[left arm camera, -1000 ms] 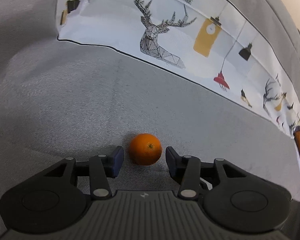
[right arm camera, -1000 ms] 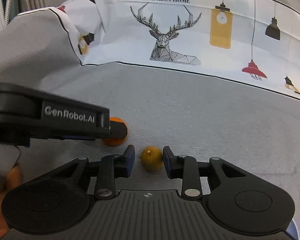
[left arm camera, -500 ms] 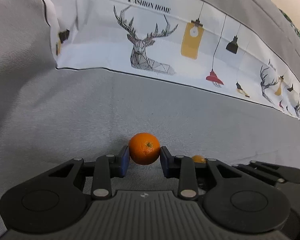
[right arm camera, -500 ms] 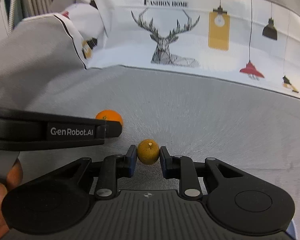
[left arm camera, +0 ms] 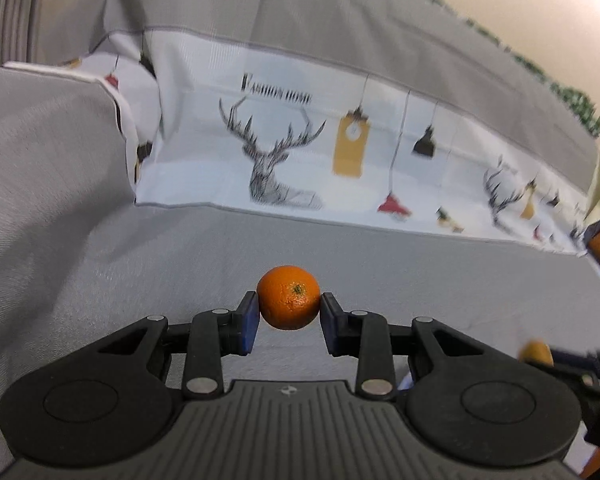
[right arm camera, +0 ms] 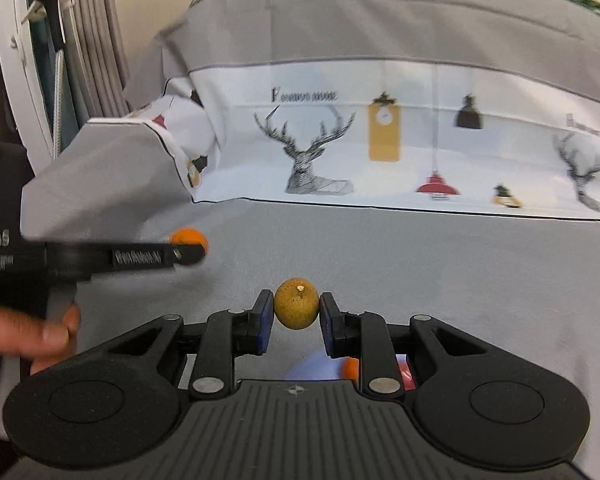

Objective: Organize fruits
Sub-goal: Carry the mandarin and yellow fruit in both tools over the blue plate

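The left gripper (left arm camera: 289,307) clamps a round orange (left arm camera: 289,297) with dimpled, glossy peel between its 2 blue-padded fingers (left arm camera: 247,322), stem scar facing the camera, held above the grey woven sofa cover (left arm camera: 100,264). The right gripper (right arm camera: 296,312) pinches a smaller, egg-shaped yellow-brown fruit (right arm camera: 295,303) with rough, speckled skin, both pads touching its sides. In the right wrist view the left gripper's black body reads "GenRobot.AI", blurred. Behind, a white printed fabric panel (right arm camera: 400,152) shows line-drawn deer heads, hanging lamps and blurred lettering. Under the right gripper, blurred orange and red shapes show on something bluish.
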The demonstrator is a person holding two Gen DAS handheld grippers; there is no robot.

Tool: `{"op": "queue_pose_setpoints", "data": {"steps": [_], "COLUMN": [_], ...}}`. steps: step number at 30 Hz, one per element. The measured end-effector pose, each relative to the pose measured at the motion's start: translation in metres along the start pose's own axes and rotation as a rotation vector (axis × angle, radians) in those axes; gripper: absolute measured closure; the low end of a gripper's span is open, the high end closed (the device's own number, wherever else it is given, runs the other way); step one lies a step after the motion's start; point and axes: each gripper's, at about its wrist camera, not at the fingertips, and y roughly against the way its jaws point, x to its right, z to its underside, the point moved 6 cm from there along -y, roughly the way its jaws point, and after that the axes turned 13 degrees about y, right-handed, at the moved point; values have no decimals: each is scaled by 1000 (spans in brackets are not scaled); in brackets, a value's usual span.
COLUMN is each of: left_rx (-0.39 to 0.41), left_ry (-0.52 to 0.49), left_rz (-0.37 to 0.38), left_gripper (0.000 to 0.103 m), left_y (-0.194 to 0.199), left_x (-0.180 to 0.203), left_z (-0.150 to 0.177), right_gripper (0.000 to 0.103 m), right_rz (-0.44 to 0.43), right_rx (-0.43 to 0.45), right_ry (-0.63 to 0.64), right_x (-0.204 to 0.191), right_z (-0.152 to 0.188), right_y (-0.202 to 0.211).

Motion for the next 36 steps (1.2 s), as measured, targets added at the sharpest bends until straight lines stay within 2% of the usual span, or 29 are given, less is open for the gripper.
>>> {"op": "queue_pose_setpoints", "data": {"steps": [5,7,14,21,28,36], "left_rx": [28,34,33,-17,-32,-71], "left_ry": [30,28,-18,87,-45,-50], "left_rz": [77,103,140,183,171,178], "left_gripper": [67,67,67,67,67,67], "left_y": [29,39,50,54,48,33], "left_x": [16,25,44,43,64,67], "left_z": [4,9,24,37,54,61], "right_gripper": [77,77,77,77,77,77], "right_rz": [45,52,86,81,75,124], "right_rx": [26,20,-17,4,5,-1], "right_ry": [-100,-147,-144,-166,-126,-178], "right_x": [21,30,47,48,43,58], "right_z": [37,48,65,60,57,62], "right_y": [38,41,36,36,33,36]}}
